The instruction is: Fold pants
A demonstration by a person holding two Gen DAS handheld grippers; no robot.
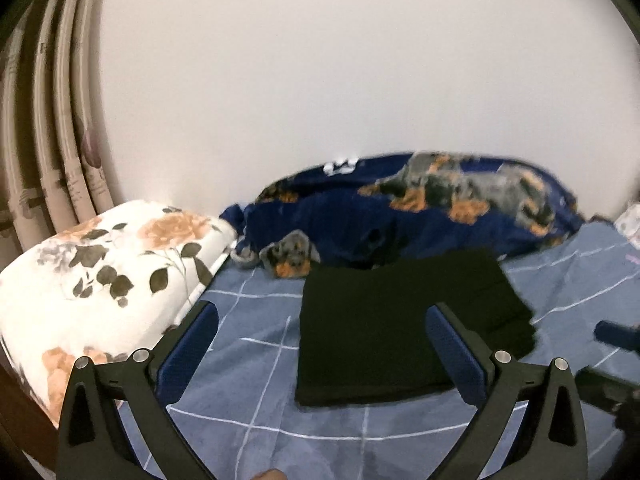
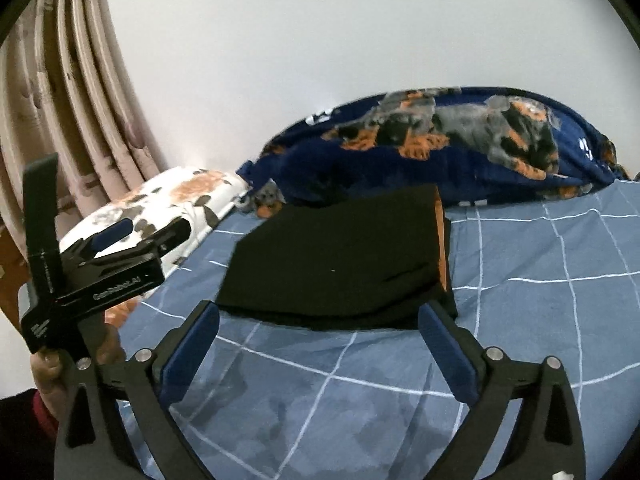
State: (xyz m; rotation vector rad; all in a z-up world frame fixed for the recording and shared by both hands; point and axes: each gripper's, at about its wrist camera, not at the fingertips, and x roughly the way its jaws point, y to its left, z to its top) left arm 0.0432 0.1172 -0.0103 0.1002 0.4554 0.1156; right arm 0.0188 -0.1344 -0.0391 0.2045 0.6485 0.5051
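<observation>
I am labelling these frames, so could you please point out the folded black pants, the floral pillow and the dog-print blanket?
Black pants (image 1: 384,332), left wrist view, middle of top layer.
Floral pillow (image 1: 108,272), left wrist view, top face.
Dog-print blanket (image 2: 460,148), right wrist view, middle.

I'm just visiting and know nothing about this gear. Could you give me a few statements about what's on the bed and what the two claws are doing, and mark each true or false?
1. The black pants lie folded into a compact rectangle on the blue checked sheet. True.
2. The right claw is clamped on the pants. False: its jaws stand wide apart with nothing between them.
3. The left claw is open and holds nothing. True.
4. The floral pillow rests on top of the pants. False: it lies to their left, apart from them.
5. A dark blue blanket with a dog print is bunched behind the pants, against the wall. True.
</observation>
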